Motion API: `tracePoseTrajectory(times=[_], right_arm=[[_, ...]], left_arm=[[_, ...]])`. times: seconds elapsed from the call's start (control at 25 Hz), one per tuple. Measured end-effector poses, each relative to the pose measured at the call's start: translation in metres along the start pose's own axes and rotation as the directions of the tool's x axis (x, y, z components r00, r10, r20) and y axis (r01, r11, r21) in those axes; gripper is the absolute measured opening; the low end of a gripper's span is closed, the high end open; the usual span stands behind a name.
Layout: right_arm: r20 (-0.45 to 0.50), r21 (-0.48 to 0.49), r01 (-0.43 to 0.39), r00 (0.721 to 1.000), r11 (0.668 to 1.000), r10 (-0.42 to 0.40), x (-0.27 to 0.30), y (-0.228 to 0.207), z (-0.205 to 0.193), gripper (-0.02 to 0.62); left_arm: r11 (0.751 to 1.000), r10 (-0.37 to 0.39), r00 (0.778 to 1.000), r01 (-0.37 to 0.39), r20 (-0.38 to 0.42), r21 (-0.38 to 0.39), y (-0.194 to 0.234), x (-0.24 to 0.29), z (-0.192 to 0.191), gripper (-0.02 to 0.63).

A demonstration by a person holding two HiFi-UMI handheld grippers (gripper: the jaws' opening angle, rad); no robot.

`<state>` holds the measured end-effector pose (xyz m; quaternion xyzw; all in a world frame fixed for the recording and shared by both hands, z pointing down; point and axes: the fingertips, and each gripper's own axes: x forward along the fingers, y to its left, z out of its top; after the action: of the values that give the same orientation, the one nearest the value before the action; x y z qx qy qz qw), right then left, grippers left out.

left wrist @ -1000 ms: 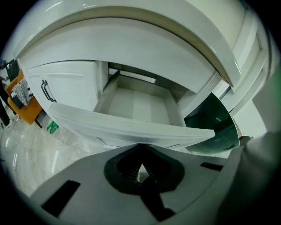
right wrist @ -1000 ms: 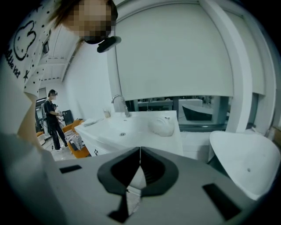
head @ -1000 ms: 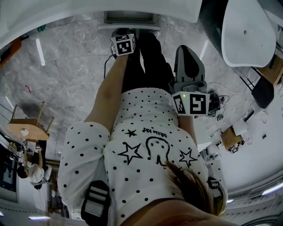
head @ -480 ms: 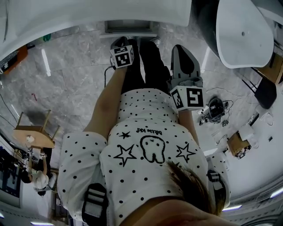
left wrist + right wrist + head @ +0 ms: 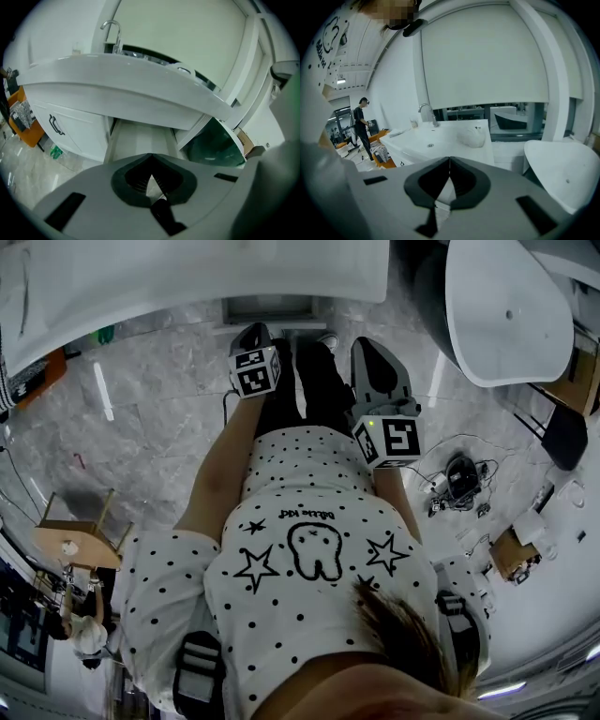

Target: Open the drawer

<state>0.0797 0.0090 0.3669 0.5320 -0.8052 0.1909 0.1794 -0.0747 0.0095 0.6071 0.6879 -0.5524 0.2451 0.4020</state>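
Marble floor [image 5: 159,399] is seen beneath a white counter [image 5: 117,89]. The drawer [image 5: 140,140] is set under that counter's front edge, between a cabinet door [image 5: 75,136] with a dark handle and a dark green glassy vessel [image 5: 215,147]. It appears to be drawn out already, with its side walls running lengthwise straight toward the left claw [image 5: 151,157], though the wide lens leaves this uncertain. Nothing can be made out inside it. The drawer is found directly ahead of and below the left claw, which is pressed shut with nothing between its pads. The right claw [image 5: 449,160] is likewise closed and empty. It is aimed higher, across the counter top with its basin [image 5: 431,140] and faucet [image 5: 425,112]. In the head view the left claw is judged the nearer of the two, so any further pull would best be made by it, along the drawer's long axis.
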Motion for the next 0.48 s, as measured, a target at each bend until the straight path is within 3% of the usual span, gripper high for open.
tracePoseTrajectory(times=[0.48], right_arm=[[0.01,-0.029,0.005,1.0,1.0,-0.005,0.001,-0.004,0.002,0.014]], left_arm=[[0.997,-0.052,0.986,0.04,0.16,0.073,-0.012,-0.037,0.059,0.003]])
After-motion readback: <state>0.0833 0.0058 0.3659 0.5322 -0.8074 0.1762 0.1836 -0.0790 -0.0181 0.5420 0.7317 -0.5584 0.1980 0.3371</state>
